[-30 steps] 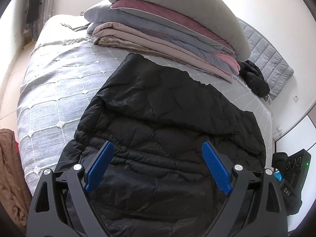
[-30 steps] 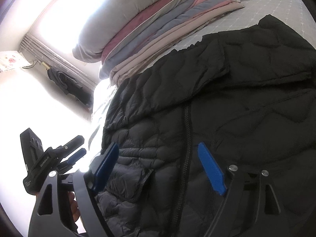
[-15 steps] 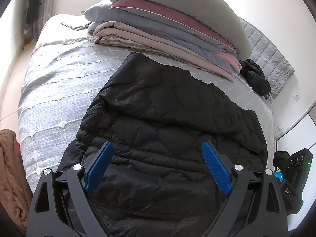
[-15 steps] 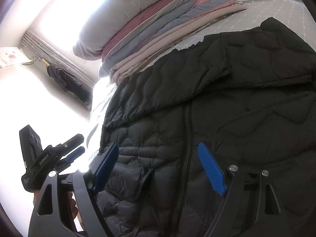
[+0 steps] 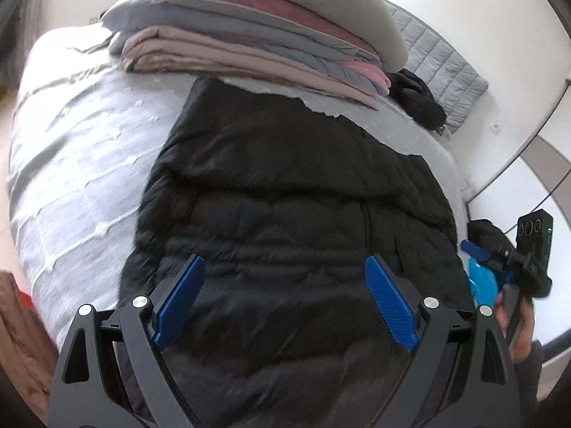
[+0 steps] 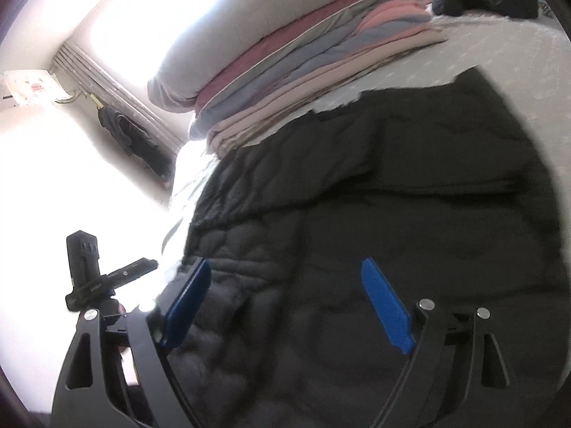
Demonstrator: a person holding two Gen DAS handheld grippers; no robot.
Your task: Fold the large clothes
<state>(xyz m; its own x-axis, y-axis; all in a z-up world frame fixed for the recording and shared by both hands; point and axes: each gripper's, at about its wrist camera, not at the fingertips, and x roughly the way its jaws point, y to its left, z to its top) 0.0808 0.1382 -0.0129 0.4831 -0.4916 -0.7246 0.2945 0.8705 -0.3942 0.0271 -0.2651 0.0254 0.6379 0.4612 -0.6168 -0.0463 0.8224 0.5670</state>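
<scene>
- Swinging since a second ago: both views blurring, black quilted puffer jacket (image 5: 285,192) shifting toward 3 o'clock in the left view.
- Lying spread on the grey bedspread (image 5: 78,164); likely handling light, soft, puffy, slippery; best pinching at hem or folded edge.
- Hovering spread wide, gripping nothing: left gripper (image 5: 285,303), right gripper (image 6: 285,303).
- Crowding at 12 o'clock: stacked bedding (image 5: 257,28); dark bundle (image 5: 417,96) at 1 o'clock.

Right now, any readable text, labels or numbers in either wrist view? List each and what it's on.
None can be read.
White print on the right gripper's black body, seen in the left wrist view: too blurred.
Pale mark on the left gripper's body, in the right wrist view: too small and blurred.
Red marks on the white wall unit: overexposed, illegible.
The black puffer jacket shows no label.
</scene>
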